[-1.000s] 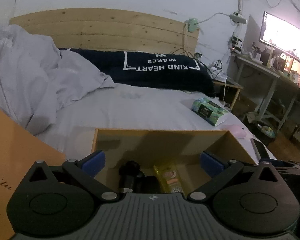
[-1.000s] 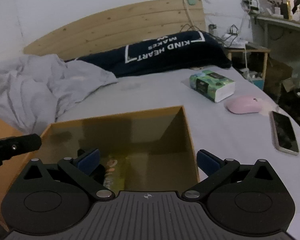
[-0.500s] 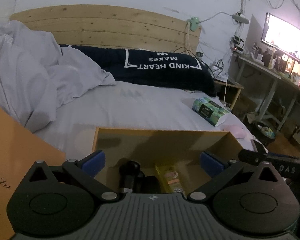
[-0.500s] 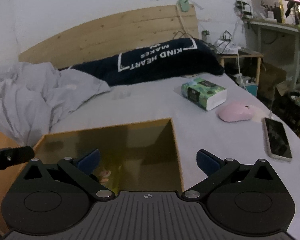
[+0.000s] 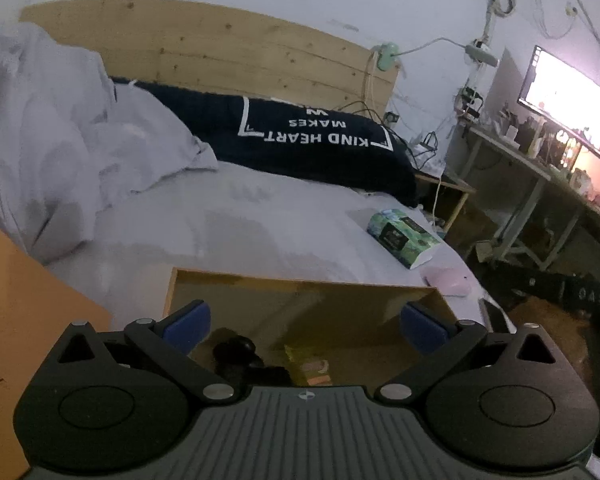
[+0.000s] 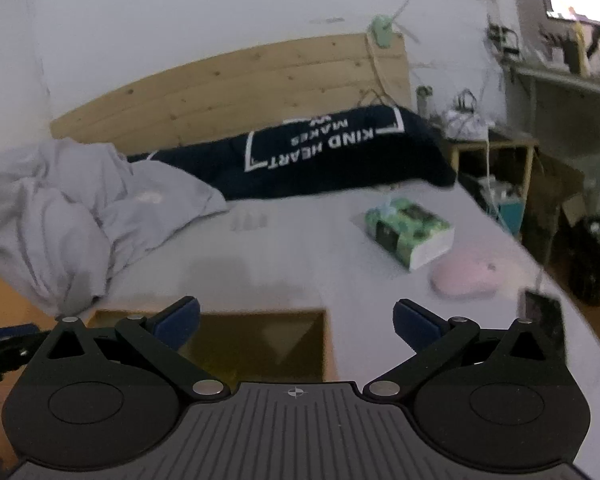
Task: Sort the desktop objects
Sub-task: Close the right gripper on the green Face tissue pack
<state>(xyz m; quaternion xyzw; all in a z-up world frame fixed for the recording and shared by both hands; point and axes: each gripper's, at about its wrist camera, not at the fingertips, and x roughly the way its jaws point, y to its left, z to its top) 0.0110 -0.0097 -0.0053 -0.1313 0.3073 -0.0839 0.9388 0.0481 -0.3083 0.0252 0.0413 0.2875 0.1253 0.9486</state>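
An open orange box (image 5: 300, 284) lies on the bed; a black object (image 5: 234, 354) and a yellow packet (image 5: 308, 366) lie inside it. My left gripper (image 5: 304, 320) is open and empty above the box. My right gripper (image 6: 296, 316) is open and empty over the box's right wall (image 6: 329, 344). A green tissue pack (image 6: 408, 232), a pink mouse (image 6: 466, 278) and a phone (image 6: 542, 320) lie on the sheet to the right. The tissue pack (image 5: 402, 236) and mouse (image 5: 448, 282) also show in the left wrist view.
An orange box lid (image 5: 16, 312) stands at the left. A crumpled grey duvet (image 5: 60, 152) and a dark pillow (image 5: 300, 148) lie before the wooden headboard (image 5: 220, 52). A desk with a lit monitor (image 5: 568, 92) stands past the bed's right edge.
Both grippers have pulled up and back from the box. My right gripper has swung right, so the tissue pack, mouse and phone sit nearer the middle of its view.
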